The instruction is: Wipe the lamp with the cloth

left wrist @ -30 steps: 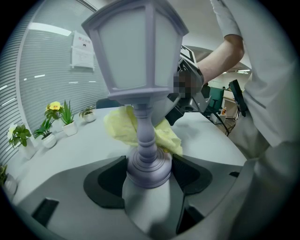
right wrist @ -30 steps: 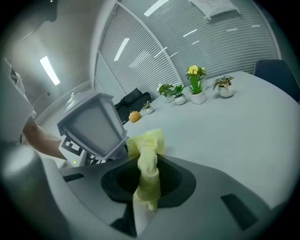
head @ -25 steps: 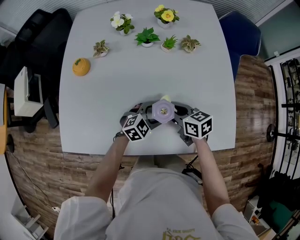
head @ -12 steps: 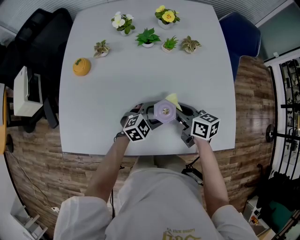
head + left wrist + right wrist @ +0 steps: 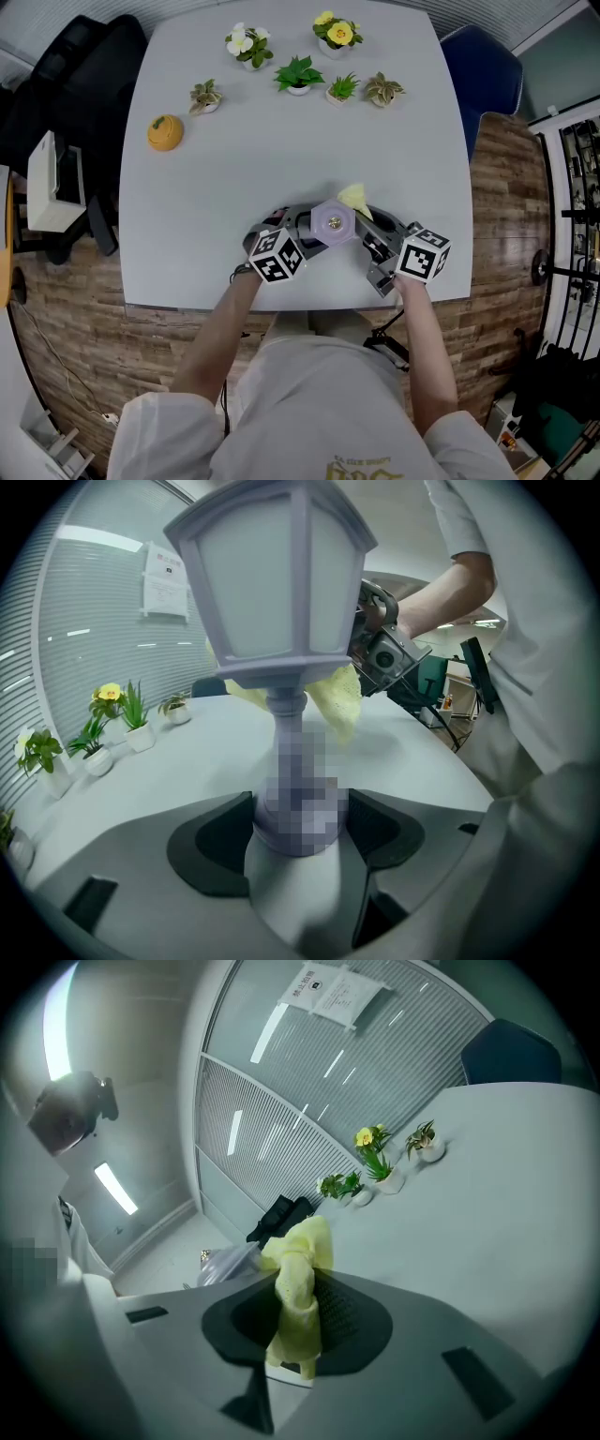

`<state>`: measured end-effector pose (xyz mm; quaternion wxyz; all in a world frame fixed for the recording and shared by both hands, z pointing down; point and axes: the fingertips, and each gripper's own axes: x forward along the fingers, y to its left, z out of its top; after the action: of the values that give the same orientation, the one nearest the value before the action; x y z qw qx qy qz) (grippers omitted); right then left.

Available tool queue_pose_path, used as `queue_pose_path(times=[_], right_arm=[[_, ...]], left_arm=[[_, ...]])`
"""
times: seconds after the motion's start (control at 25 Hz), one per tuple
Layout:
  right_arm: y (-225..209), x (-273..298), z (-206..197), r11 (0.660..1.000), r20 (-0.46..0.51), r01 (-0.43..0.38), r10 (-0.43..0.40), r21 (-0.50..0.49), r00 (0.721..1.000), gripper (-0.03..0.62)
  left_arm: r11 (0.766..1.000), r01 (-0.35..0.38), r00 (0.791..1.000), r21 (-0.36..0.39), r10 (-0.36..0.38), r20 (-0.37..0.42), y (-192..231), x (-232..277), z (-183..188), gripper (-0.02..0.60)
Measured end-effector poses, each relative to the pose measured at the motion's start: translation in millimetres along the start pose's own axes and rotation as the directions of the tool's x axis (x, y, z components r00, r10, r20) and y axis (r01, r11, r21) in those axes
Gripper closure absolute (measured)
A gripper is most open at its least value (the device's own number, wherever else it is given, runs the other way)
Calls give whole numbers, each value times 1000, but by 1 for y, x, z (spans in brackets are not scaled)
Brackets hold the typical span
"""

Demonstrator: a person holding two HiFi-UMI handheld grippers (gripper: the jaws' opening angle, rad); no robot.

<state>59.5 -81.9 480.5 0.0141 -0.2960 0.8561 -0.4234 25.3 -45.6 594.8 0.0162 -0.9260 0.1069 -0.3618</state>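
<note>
Standing upright near the front edge of the table [image 5: 281, 159], the lamp [image 5: 272, 583] has a vertical long axis. Left gripper [image 5: 298, 825] is clamped on its stem, low down. Right gripper [image 5: 300, 1326] is pinched on the cloth [image 5: 298, 1269], which sits at the shade's far-right side and looks to be touching. The next stroke probably goes round the shade from there.

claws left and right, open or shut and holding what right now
left claw: closed on the stem of the lamp
right claw: closed on the cloth
</note>
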Motion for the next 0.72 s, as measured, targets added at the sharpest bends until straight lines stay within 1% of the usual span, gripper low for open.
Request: queue_pose_path(times=[0.36, 0.72], right_arm=[[9, -7, 19, 991, 116, -98, 87, 95, 989, 517], [6, 3, 28, 977, 161, -136, 110, 162, 981, 517]], left_arm=[[1000, 1, 1000, -1, -1, -1, 2, 1, -1, 264], [1000, 3, 1000, -2, -3, -1, 2, 1, 0, 264]])
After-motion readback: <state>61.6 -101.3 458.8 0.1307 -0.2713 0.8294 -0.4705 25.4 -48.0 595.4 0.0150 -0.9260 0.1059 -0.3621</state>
